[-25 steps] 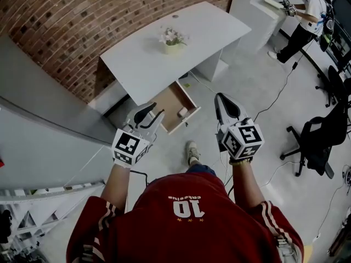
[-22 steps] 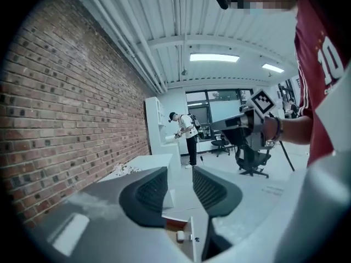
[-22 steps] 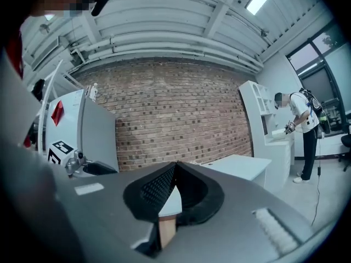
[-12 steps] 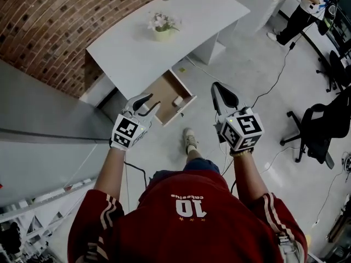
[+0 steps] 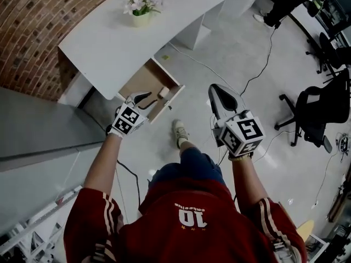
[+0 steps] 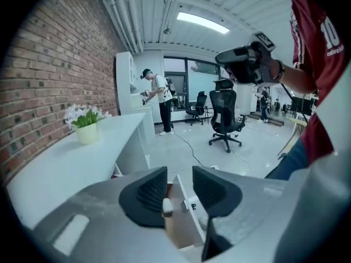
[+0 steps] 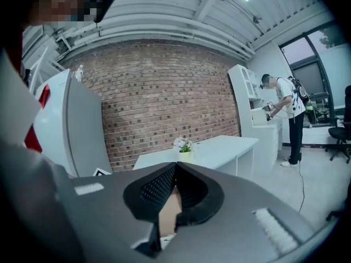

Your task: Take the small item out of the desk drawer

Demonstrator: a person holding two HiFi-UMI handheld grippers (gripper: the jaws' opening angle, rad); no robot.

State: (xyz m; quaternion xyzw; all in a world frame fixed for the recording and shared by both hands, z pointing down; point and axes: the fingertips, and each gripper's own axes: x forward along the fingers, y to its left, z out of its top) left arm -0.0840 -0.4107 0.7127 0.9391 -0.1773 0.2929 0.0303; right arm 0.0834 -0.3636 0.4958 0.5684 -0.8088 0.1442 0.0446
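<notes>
The white desk (image 5: 104, 40) has its wooden drawer (image 5: 143, 81) pulled open, and a small white item (image 5: 163, 91) lies in the drawer's front right corner. My left gripper (image 5: 143, 98) hangs just above the drawer's front edge, jaws open with nothing between the pads. In the left gripper view the small item (image 6: 166, 205) shows low in the gap between the open jaws (image 6: 180, 188), still some way below them in the drawer (image 6: 184, 223). My right gripper (image 5: 219, 90) is held to the right over the floor, shut and empty (image 7: 175, 174).
A pot of flowers (image 5: 140, 12) stands on the desk. A brick wall (image 5: 33, 21) and a grey cabinet (image 5: 33, 130) are at the left. A cable (image 5: 258, 75) runs over the floor. Office chairs (image 5: 315, 114) stand at the right, and another person (image 6: 156, 100) stands beyond the desk.
The person has stepped closer to the desk. My left gripper has reached forward and down to the open drawer's front edge. The right gripper stays held up, still shut.
</notes>
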